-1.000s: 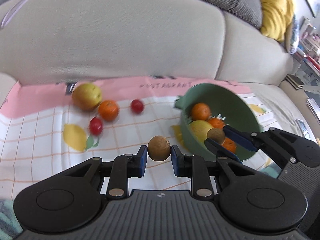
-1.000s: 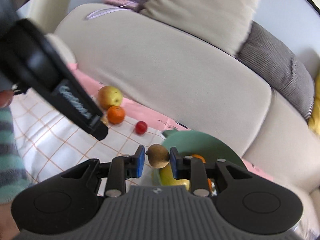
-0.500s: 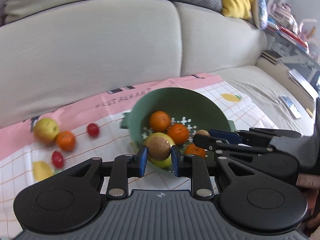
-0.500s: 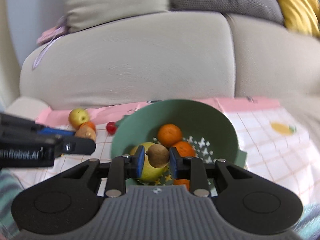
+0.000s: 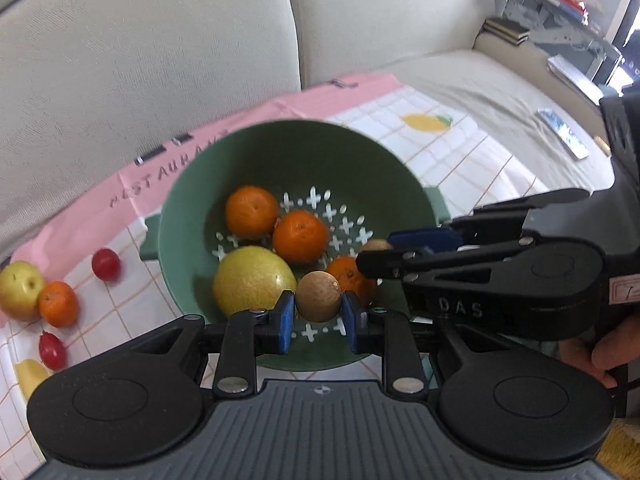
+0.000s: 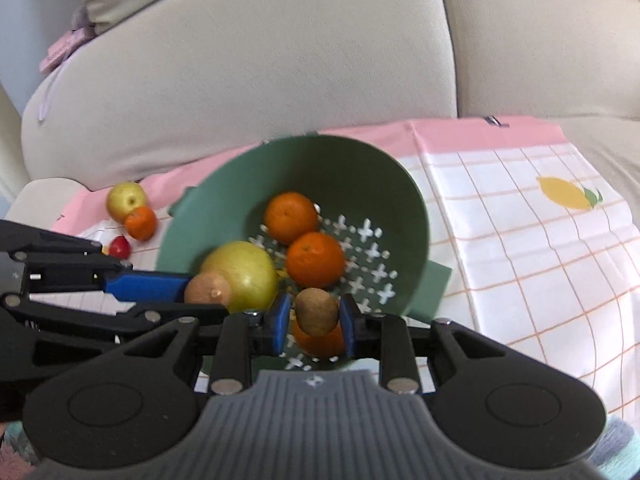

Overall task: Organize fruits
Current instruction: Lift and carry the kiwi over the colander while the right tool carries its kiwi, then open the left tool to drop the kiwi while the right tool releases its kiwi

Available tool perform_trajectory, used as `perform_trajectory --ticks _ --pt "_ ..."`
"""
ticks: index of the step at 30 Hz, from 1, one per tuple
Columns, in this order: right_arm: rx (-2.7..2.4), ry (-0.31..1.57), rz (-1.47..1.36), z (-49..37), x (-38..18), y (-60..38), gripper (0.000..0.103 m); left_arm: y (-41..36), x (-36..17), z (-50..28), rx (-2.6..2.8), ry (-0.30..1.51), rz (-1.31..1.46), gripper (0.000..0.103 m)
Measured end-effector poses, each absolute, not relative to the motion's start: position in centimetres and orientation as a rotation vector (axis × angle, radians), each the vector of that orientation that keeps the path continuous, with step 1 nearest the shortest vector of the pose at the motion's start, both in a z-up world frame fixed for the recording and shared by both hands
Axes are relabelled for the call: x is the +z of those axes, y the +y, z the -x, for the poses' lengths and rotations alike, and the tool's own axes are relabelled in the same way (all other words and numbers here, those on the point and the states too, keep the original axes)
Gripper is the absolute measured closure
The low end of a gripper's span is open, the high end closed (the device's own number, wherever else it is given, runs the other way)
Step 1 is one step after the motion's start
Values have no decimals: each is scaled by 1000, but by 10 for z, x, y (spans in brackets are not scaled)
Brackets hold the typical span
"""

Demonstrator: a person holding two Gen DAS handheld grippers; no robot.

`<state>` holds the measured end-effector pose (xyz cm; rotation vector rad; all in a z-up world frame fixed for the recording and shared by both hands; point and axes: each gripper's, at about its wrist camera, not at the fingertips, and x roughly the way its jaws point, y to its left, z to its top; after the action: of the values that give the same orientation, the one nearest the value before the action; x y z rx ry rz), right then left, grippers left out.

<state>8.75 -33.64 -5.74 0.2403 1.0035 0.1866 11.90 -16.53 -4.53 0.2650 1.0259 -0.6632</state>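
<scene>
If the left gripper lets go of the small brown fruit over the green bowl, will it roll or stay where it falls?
The brown fruit is nearly round with a smooth, firm-looking skin, so it will probably roll. The green bowl slopes inward, so it should likely settle against the oranges and the yellow-green fruit. It looks small and probably light.

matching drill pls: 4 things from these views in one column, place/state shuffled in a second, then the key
Things
1. left gripper
2. pear
3. apple
4. lemon print

Places/states
A. on the cloth, touching an orange, outside the colander
B. flat on the cloth, right of the colander
C. inside the colander, beside the oranges
D. shut on a brown fruit, over the colander

Pairs: 1-D, 2-C, 3-A, 4-B
</scene>
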Motion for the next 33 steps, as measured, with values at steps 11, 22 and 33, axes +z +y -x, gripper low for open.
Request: perform_trajectory --ticks 11,22,33 --pt "198 993 -311 -94 -64 -343 79 -175 -67 -132 -687 1114 -295 75" --pt "226 989 -297 -101 -69 -335 79 -170 -74 -135 -682 1130 -259 73" --pt "267 944 -289 -105 -71 -326 79 -141 -53 -129 -634 1084 -203 65"
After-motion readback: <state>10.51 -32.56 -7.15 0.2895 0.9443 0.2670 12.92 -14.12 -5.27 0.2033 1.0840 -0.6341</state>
